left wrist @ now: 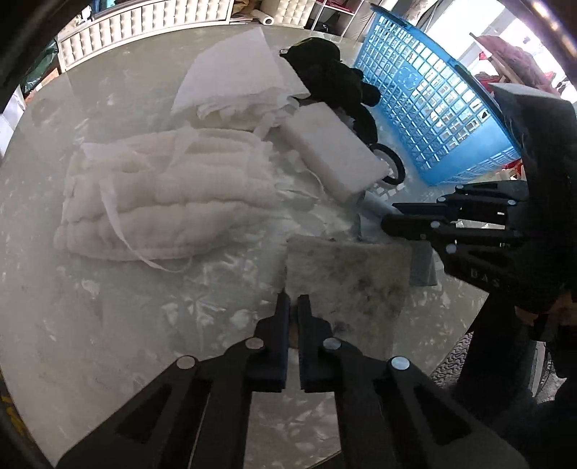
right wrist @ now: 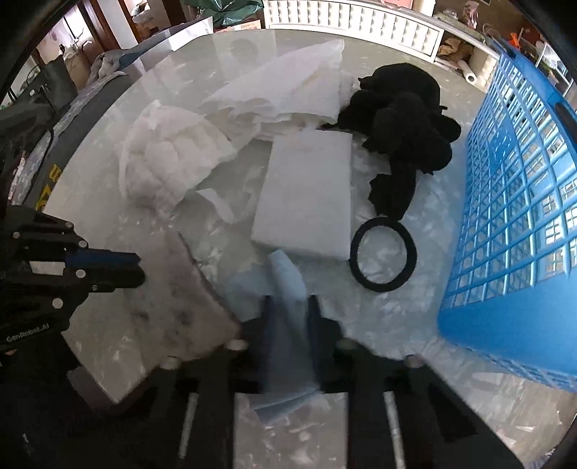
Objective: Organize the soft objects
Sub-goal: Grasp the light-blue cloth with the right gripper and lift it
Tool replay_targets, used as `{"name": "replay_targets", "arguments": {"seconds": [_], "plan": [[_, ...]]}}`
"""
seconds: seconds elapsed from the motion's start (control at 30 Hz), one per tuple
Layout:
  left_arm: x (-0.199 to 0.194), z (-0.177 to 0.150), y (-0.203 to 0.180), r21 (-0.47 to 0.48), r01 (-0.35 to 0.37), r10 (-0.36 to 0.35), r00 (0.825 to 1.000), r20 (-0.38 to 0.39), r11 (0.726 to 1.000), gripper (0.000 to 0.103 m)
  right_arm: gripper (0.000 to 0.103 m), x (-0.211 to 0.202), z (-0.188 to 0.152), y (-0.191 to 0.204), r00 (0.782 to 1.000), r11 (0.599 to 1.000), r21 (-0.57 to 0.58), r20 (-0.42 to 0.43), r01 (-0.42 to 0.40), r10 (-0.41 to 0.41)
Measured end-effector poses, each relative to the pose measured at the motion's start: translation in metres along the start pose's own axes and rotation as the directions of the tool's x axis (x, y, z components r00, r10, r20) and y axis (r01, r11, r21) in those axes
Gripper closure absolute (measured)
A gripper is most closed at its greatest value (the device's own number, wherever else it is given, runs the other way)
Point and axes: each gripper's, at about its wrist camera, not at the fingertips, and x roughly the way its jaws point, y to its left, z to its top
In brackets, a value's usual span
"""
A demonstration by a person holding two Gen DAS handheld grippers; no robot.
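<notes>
A stained grey-white pad (left wrist: 349, 277) lies on the glass table; it also shows in the right wrist view (right wrist: 180, 306). My left gripper (left wrist: 293, 301) is shut and empty at the pad's near left corner. My right gripper (right wrist: 288, 306) is closed on a pale blue cloth (right wrist: 285, 288), which runs between its fingers; from the left wrist view the right gripper (left wrist: 393, 216) sits over that cloth (left wrist: 422, 263). A white foam block (right wrist: 306, 194), a white quilted pad (left wrist: 162, 194), white sheets (left wrist: 234, 75), a black soft toy (right wrist: 404, 119) and a black ring (right wrist: 383, 254) lie beyond.
A blue plastic laundry basket (right wrist: 523, 223) stands on the table at the right; it also shows in the left wrist view (left wrist: 432, 101). A white tufted bench (right wrist: 353, 21) is behind the table. The table's round edge (right wrist: 54, 173) curves at the left.
</notes>
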Motion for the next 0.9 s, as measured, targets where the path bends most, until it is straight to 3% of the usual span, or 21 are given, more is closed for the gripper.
{"name": "replay_targets", "arguments": {"seconds": [0.4, 0.73, 0.9], "plan": [[-0.030, -0.012, -0.013, -0.009, -0.039, 0.039, 0.999, 0.032, 0.999, 0.101, 0.099, -0.029, -0.018, -0.004, 0.999, 0.999, 0.038, 0.050, -0.005, 0.003], [-0.071, -0.015, -0.027, -0.001, -0.041, 0.041, 0.995, 0.092, 0.999, 0.101, 0.099, -0.093, -0.023, 0.005, 0.989, 1.000, -0.007, 0.150, 0.010, -0.008], [-0.095, -0.013, -0.042, 0.034, -0.059, 0.054, 0.990, 0.131, 0.998, 0.101, 0.099, -0.126, -0.022, -0.009, 0.982, 0.999, -0.026, 0.188, 0.034, -0.028]]}}
